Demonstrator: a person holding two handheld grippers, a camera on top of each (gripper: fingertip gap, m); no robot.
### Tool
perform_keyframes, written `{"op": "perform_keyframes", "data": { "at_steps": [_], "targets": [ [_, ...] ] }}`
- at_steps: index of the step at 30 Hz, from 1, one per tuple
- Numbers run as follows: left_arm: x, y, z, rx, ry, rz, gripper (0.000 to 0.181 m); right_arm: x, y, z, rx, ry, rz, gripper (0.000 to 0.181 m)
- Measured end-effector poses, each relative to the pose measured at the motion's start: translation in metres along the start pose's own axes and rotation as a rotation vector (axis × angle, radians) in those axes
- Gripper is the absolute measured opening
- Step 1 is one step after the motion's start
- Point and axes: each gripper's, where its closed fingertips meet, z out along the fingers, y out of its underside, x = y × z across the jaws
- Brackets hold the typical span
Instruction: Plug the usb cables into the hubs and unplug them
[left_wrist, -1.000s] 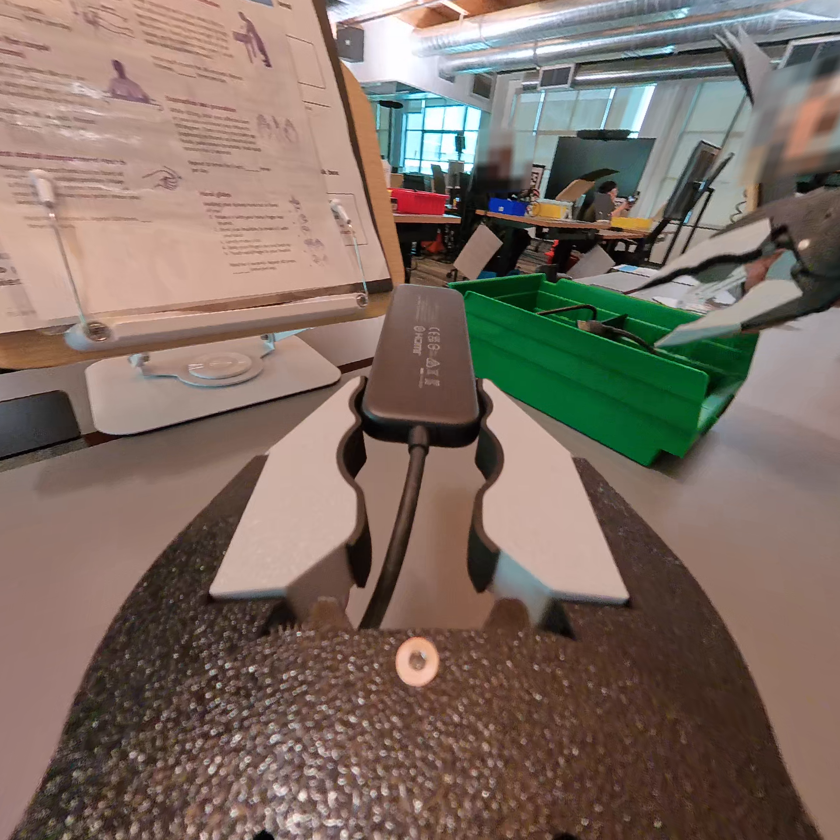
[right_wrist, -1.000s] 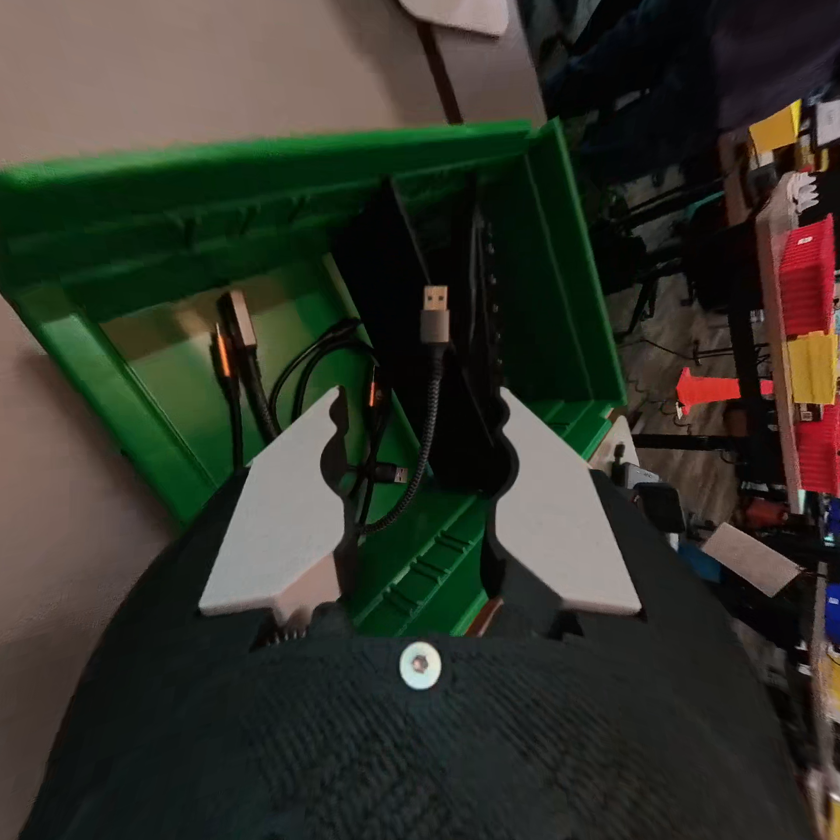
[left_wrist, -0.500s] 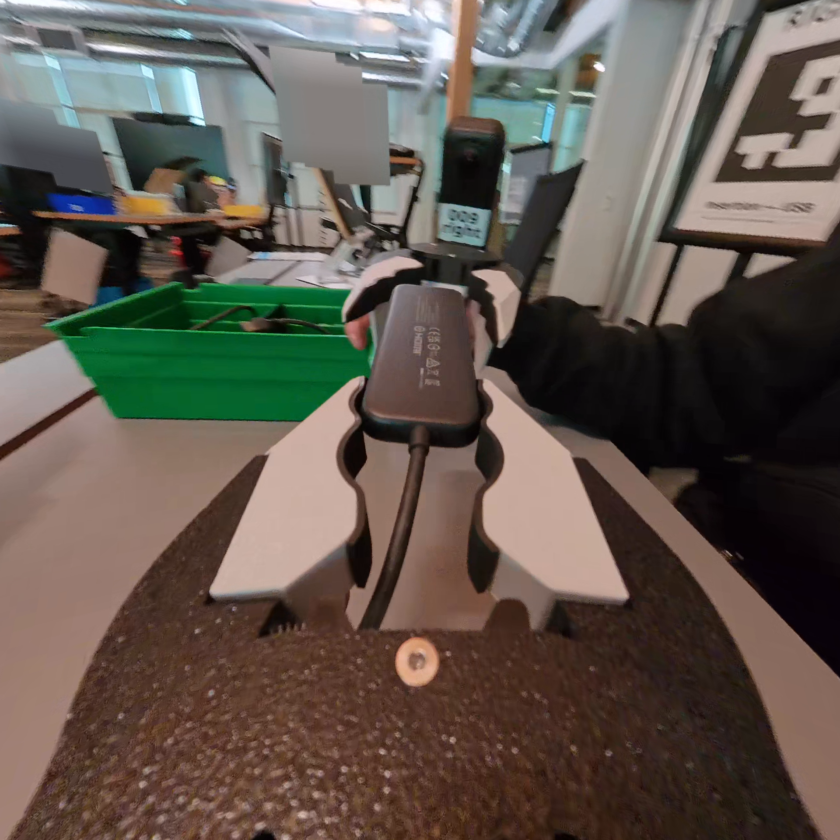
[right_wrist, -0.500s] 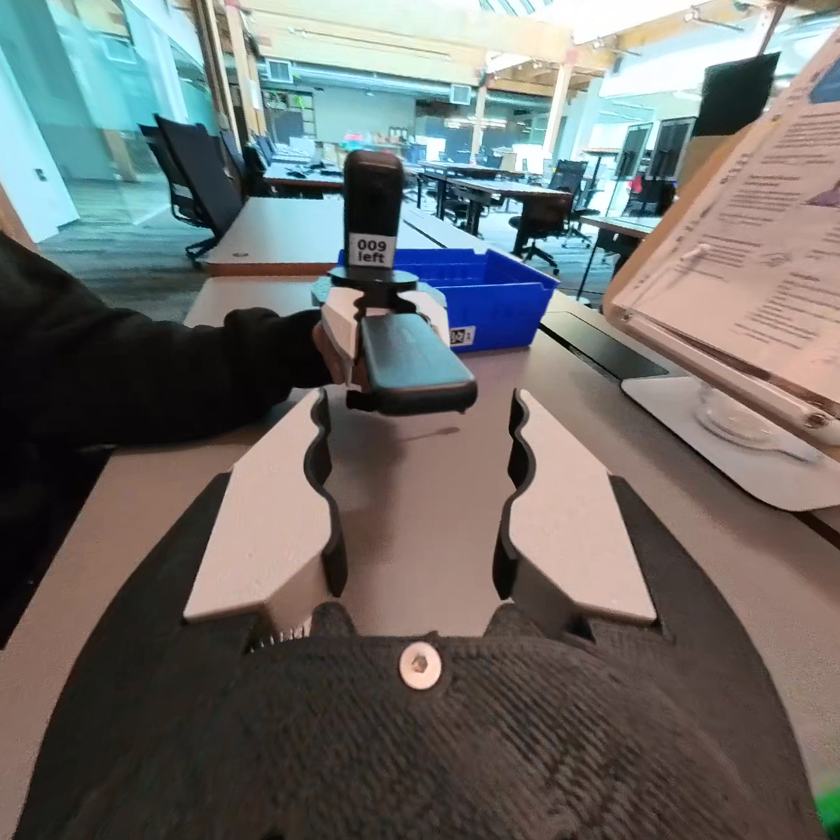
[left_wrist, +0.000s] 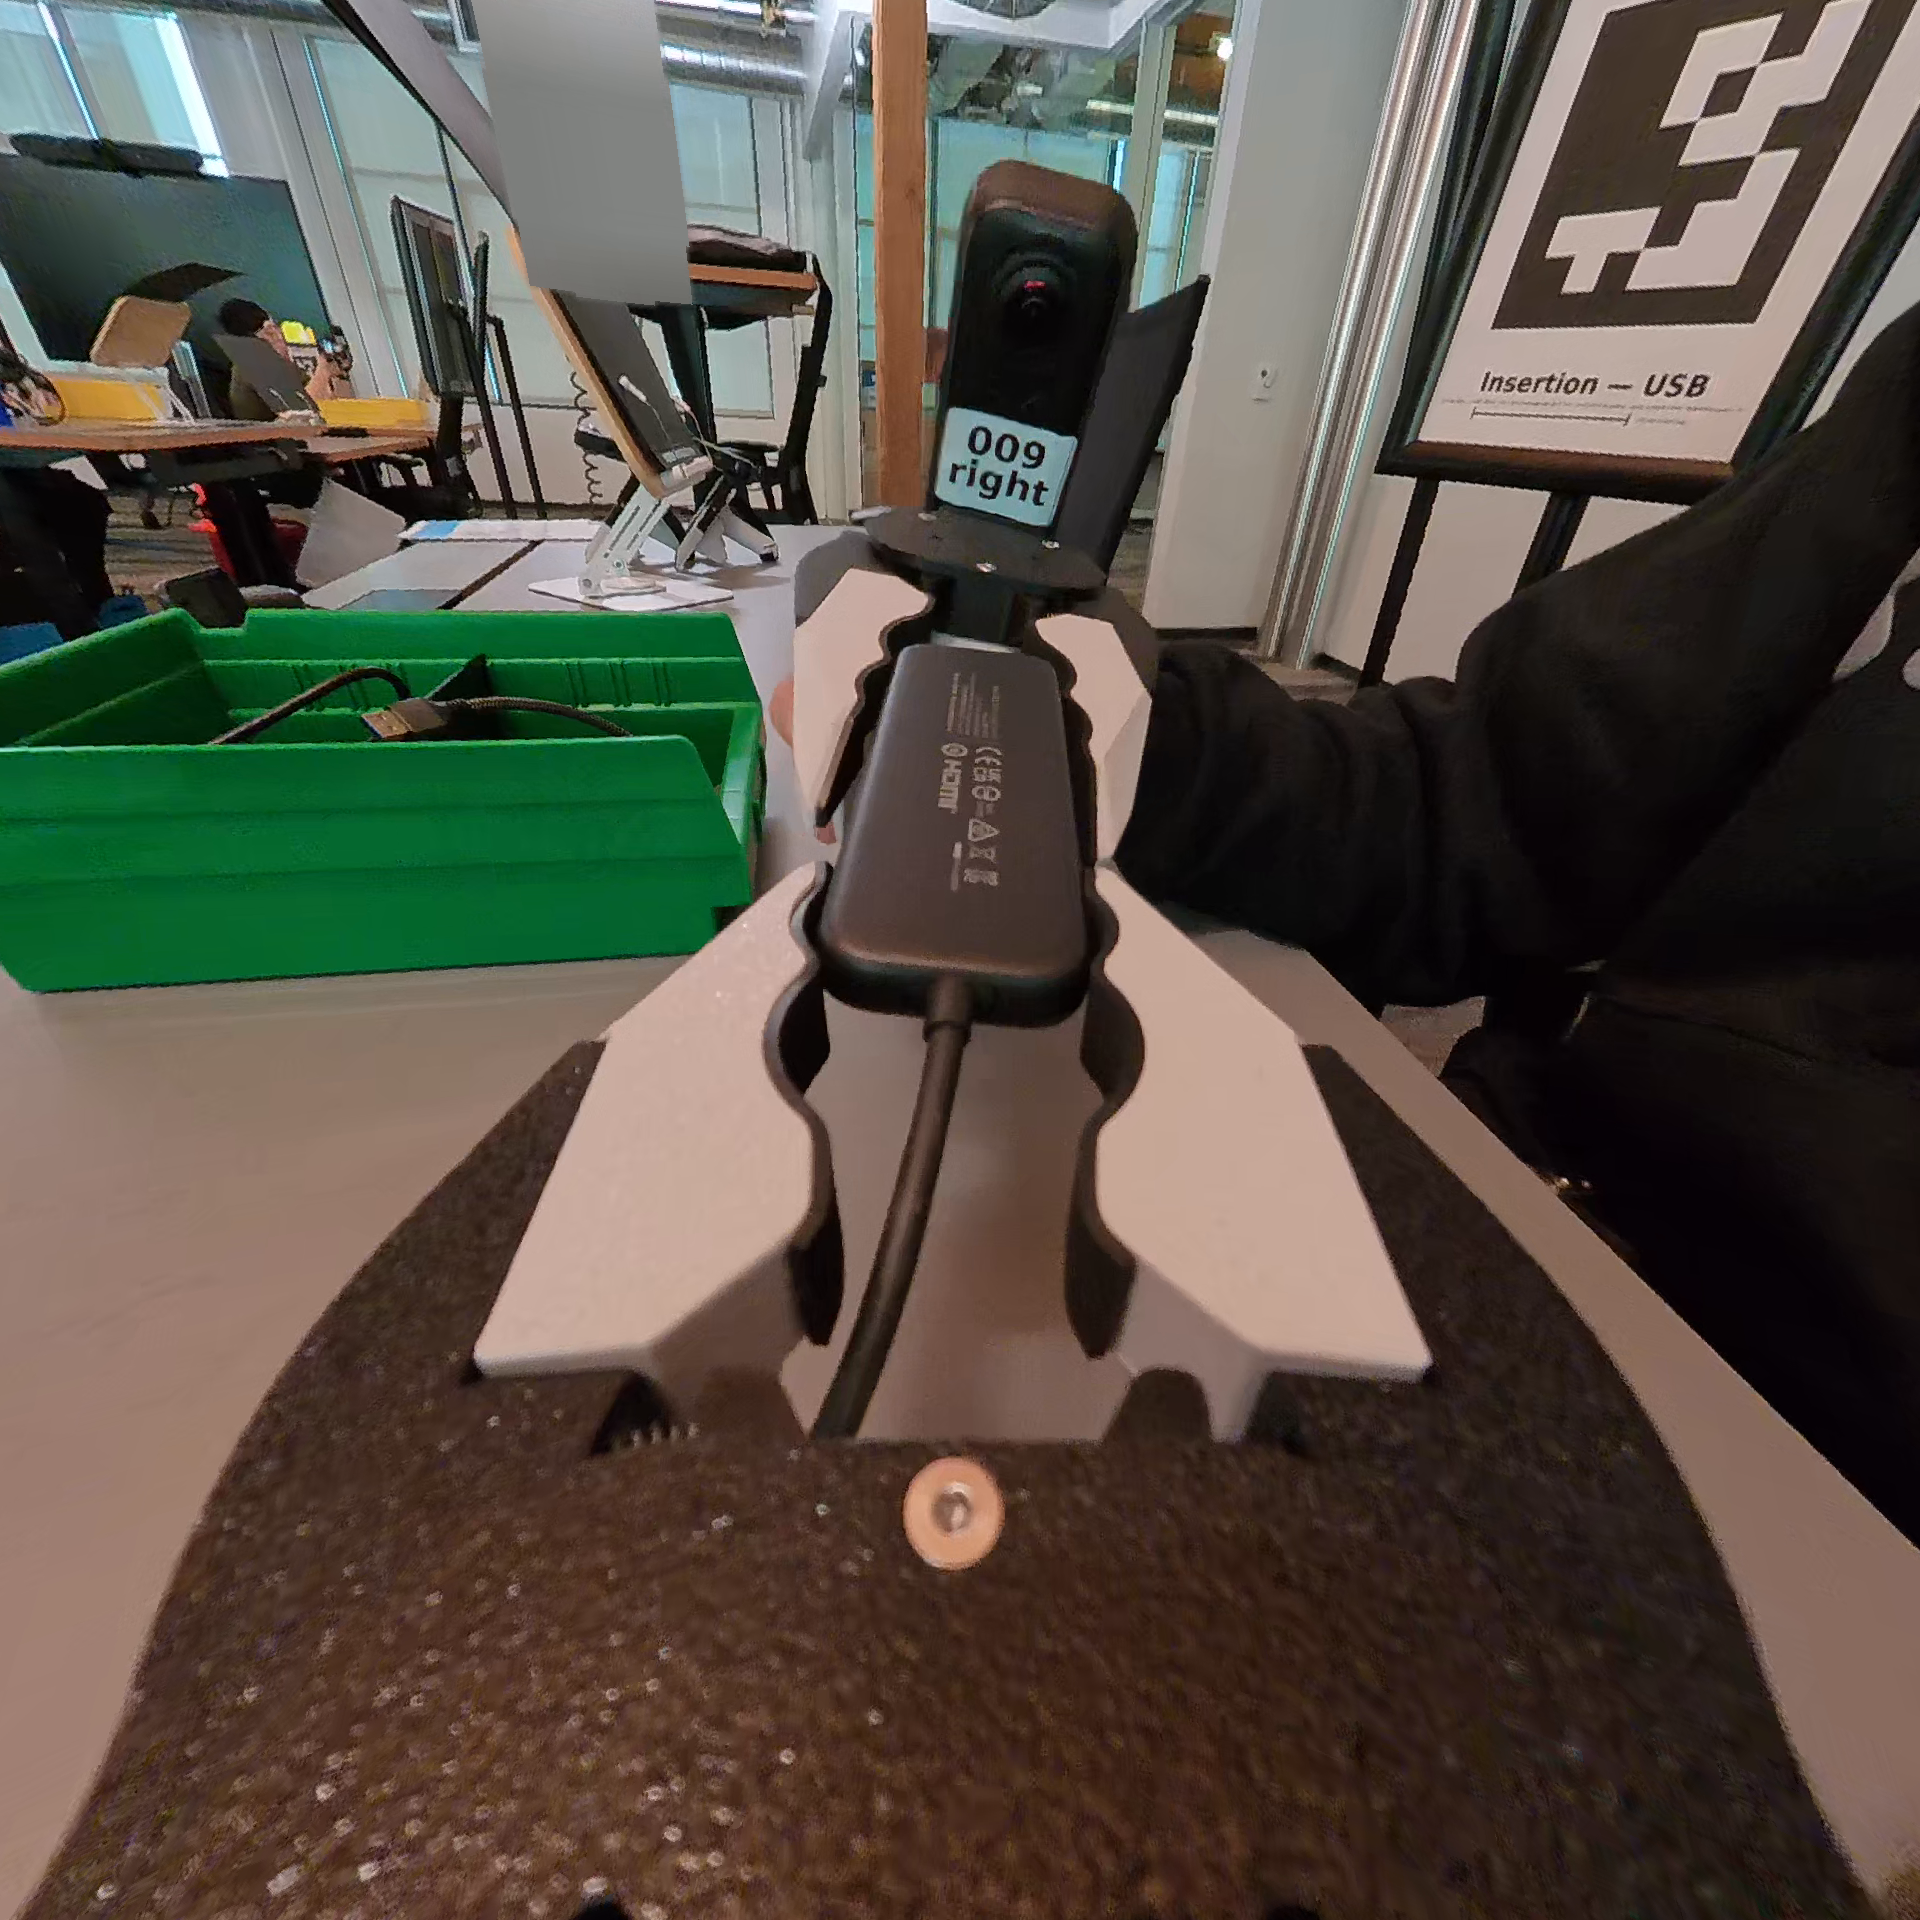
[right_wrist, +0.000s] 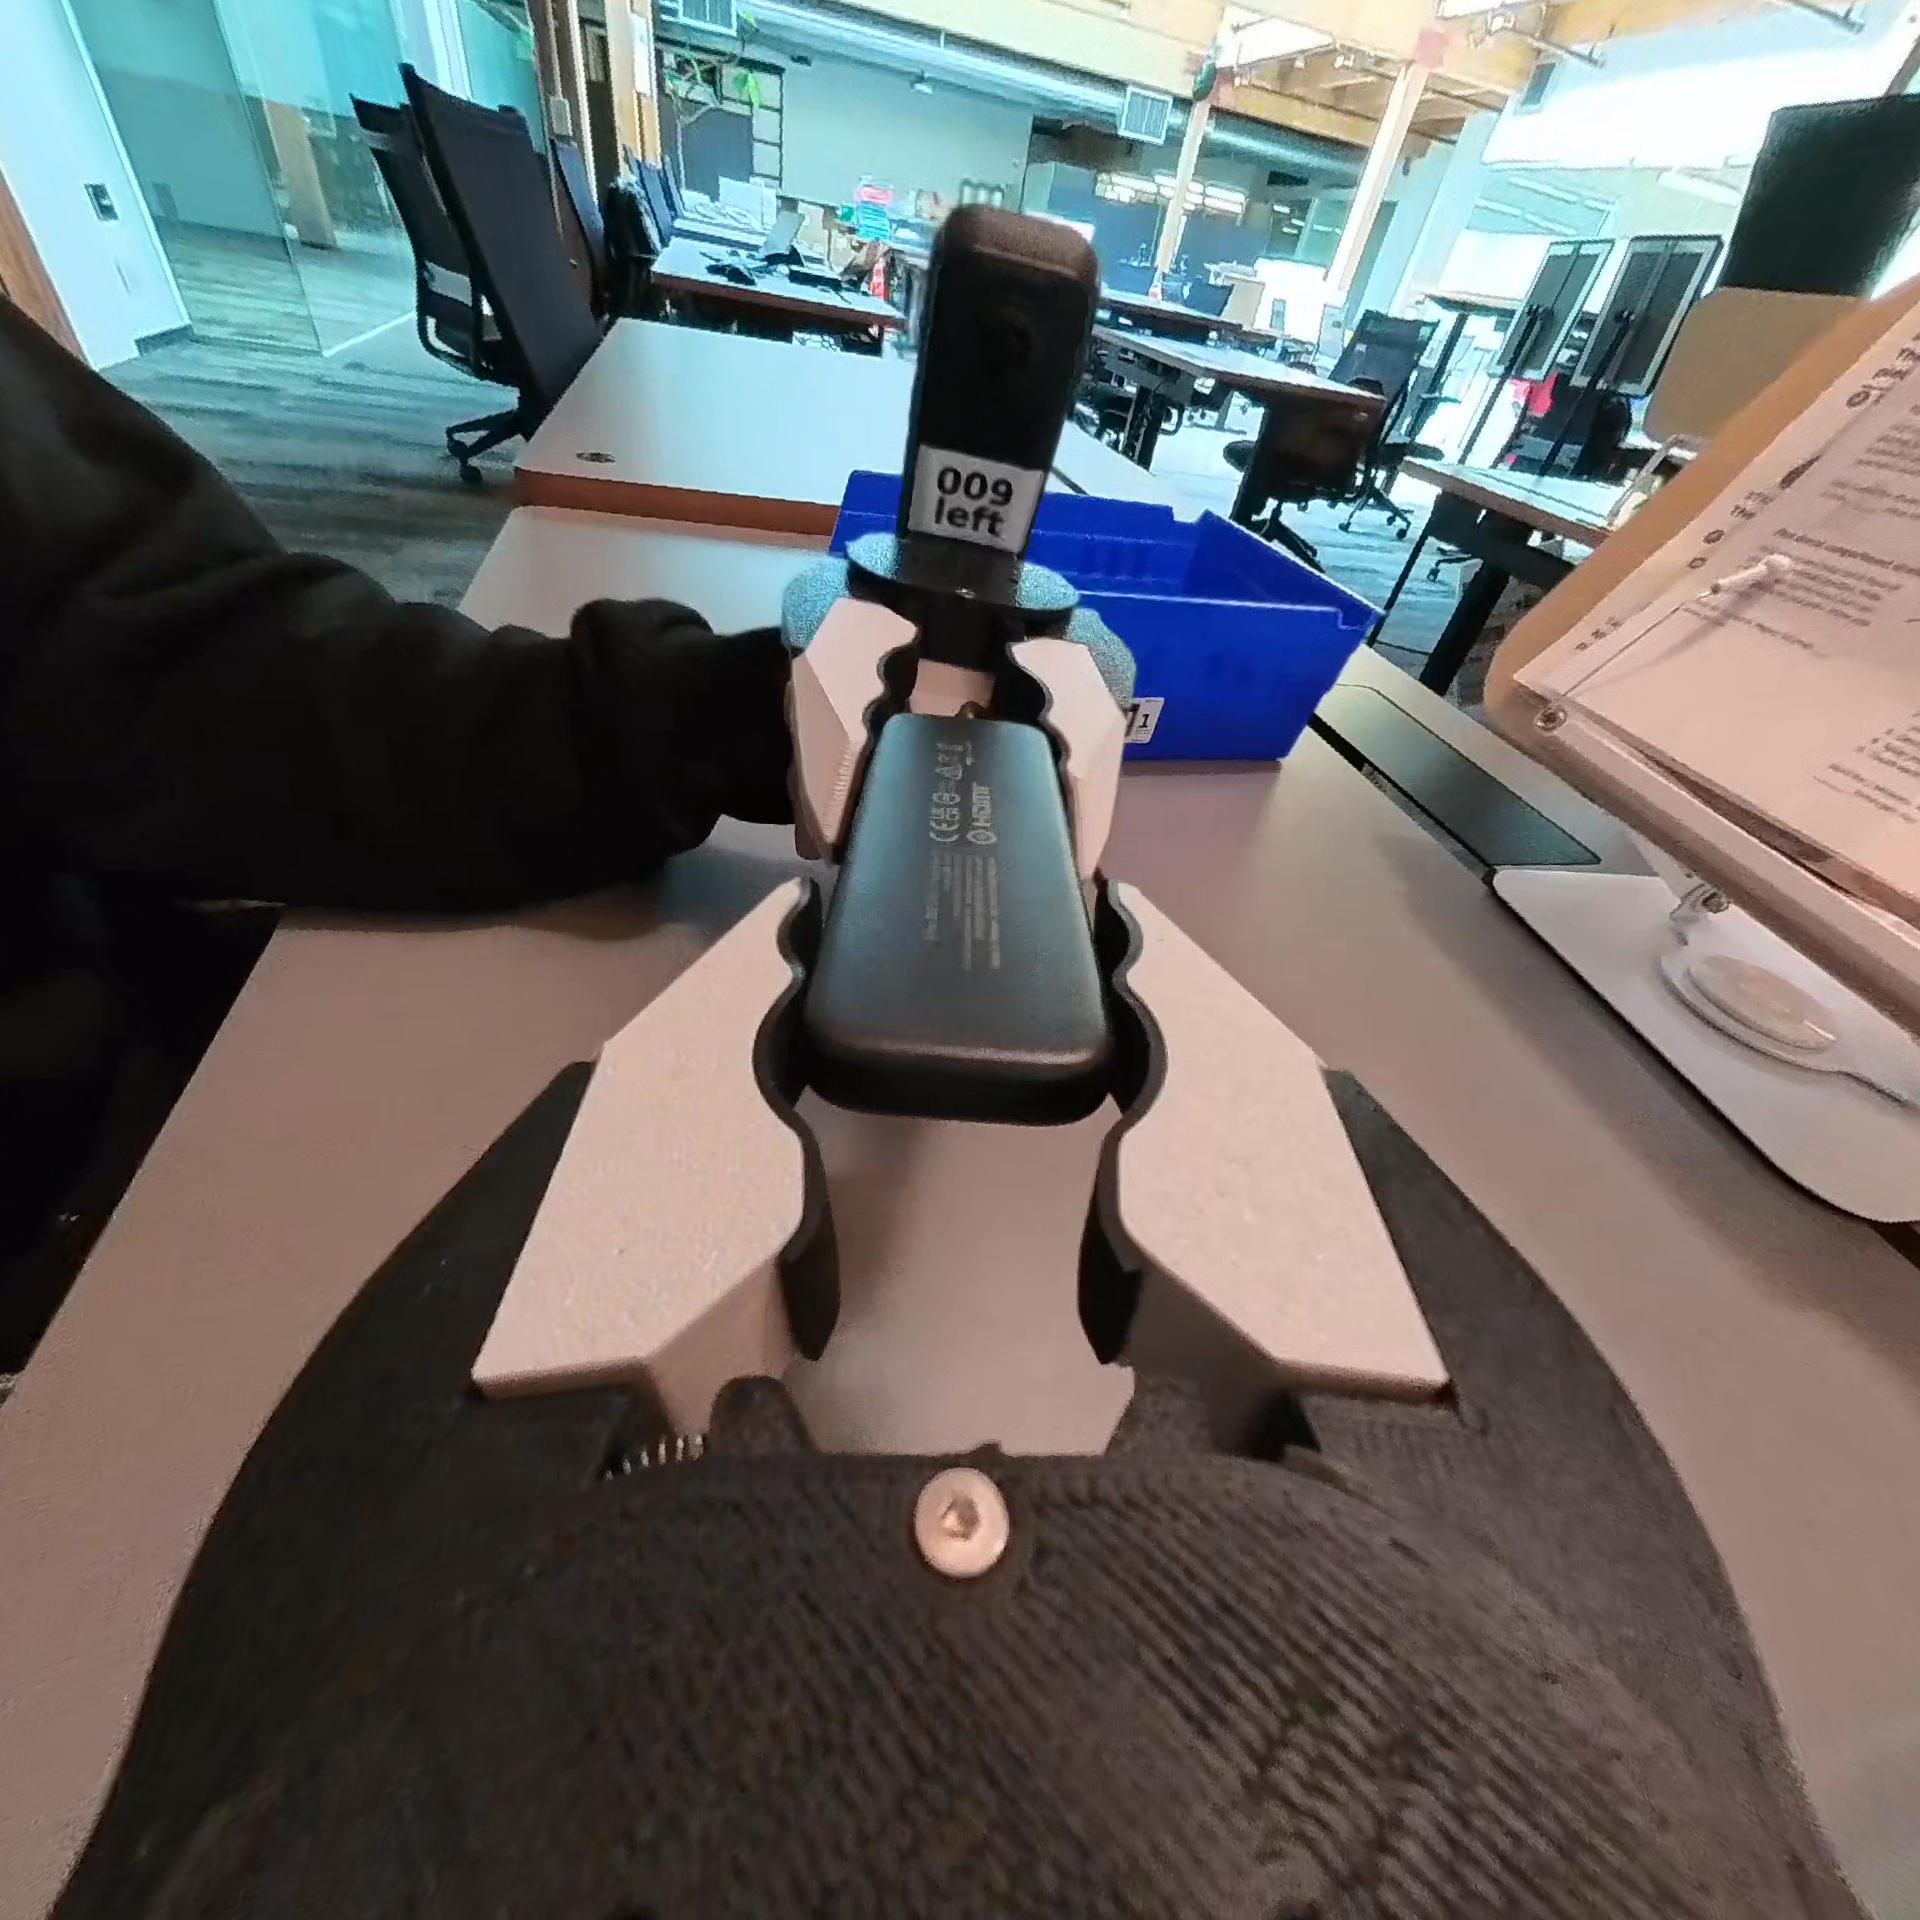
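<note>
Left gripper (left_wrist: 951, 966): I pinch the hub's (left_wrist: 961, 821) cabled end.
Right gripper (right_wrist: 951, 1023): newly closed around its far end, handover beginning.
Cables (left_wrist: 416, 717): unplugged in bin (left_wrist: 364, 831).

We find writing on a white camera label (left_wrist: 997, 473), the hub (left_wrist: 961, 821), and the upper-right poster (left_wrist: 1662, 208); the right-edge sheet (right_wrist: 1766, 623) seems blurred.
</note>
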Motion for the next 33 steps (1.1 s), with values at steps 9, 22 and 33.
{"op": "perform_keyframes", "data": {
  "at_steps": [9, 22, 33],
  "targets": [
    [-0.022, -0.055, -0.033, 0.345, -0.191, 0.02, 0.1, 0.03, -0.051, -0.029, 0.087, 0.176, -0.071, 0.052],
    [-0.059, -0.039, -0.049, 0.377, -0.36, -0.064, 0.084, 0.193, -0.157, -0.131, -0.24, 0.645, -0.168, 0.052],
    [-0.053, -0.043, -0.049, 0.395, -0.317, -0.078, 0.076, 0.269, -0.066, -0.15, 0.003, 0.55, 0.29, 0.052]
  ]
}}
